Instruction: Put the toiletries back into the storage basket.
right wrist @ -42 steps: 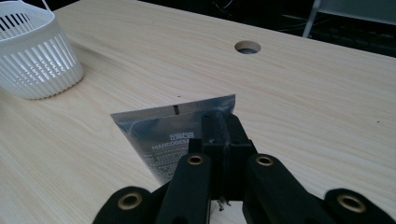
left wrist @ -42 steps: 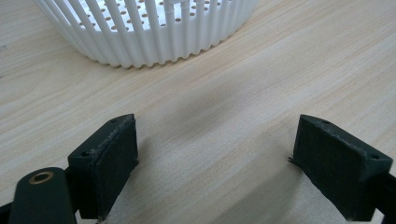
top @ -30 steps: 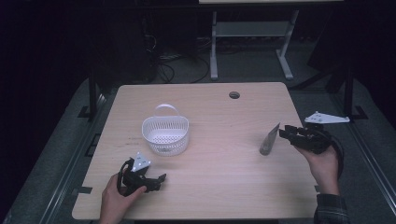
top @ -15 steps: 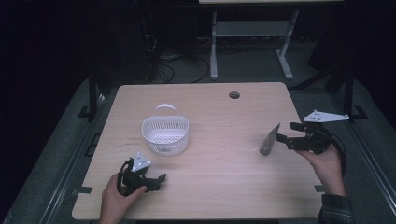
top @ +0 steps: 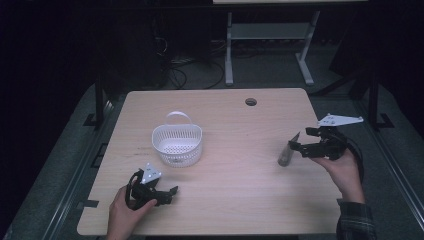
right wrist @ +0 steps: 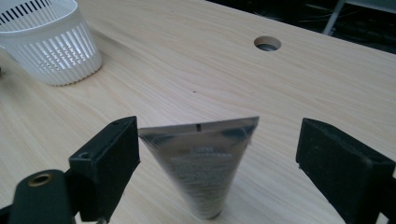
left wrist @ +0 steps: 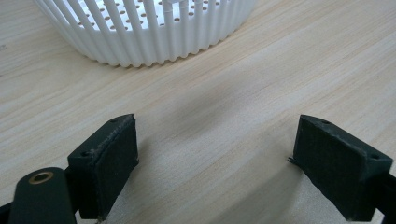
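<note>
A white basket [top: 177, 144] with a loop handle sits on the wooden tabletop [top: 235, 190], a bit toward the left edge and about halfway between the near and far edges. A small round hole [top: 251, 102] is in the tabletop close to the far edge.

The left gripper [top: 167, 191] rests low near the near left corner, held in the person's left hand [top: 125, 210]. Its fingers [left wrist: 105, 161] are spread wide with nothing but bare wood between them. In the left gripper view the basket's ribbed wall [left wrist: 154, 32] is just ahead of them.

A silver tube [top: 287, 151] lies near the right edge of the tabletop. Its flat crimped end points up and away, and its round end is down on the wood. The right gripper [top: 295, 149] is held just beside it in the person's right hand [top: 345, 172]. In the right gripper view its fingers [right wrist: 109, 158] are spread, one on each side of the tube [right wrist: 203, 161]. The left one is very close to the tube's flat end, and I cannot tell if it touches.
</note>
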`<state>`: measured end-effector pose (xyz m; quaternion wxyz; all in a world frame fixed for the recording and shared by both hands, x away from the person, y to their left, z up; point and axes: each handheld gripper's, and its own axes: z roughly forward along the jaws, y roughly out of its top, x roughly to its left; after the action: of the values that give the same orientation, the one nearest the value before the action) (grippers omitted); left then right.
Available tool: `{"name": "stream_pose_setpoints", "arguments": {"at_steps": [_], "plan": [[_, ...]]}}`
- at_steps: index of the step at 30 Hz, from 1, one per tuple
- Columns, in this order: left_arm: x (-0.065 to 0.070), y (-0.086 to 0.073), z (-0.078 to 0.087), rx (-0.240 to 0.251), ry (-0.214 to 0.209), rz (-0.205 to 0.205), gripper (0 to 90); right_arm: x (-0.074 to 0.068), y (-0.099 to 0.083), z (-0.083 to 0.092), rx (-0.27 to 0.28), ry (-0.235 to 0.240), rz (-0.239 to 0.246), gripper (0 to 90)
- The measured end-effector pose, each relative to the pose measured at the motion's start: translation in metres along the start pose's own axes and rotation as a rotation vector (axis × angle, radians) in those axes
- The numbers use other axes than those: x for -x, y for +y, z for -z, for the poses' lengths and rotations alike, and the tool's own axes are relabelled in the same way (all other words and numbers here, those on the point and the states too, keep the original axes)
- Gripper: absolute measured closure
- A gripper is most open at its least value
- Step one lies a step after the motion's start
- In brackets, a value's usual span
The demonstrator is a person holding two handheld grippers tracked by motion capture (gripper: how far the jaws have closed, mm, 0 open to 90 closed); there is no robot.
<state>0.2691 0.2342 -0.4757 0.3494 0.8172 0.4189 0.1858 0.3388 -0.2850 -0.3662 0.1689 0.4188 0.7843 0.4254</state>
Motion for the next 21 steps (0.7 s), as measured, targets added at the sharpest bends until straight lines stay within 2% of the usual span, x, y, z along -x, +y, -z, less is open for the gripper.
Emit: {"name": "stream_pose_setpoints", "arguments": {"at_steps": [10, 21], "plan": [[0.000, 0.000, 0.000, 0.000, -0.001, 0.000, 12.8, -0.003, 0.004, -0.014, -0.016, 0.028, 0.012, 12.0], [0.000, 0.000, 0.000, -0.001, -0.001, 0.003, 12.8, -0.006, 0.006, -0.025, -0.037, 0.037, 0.024, 12.0]]}}
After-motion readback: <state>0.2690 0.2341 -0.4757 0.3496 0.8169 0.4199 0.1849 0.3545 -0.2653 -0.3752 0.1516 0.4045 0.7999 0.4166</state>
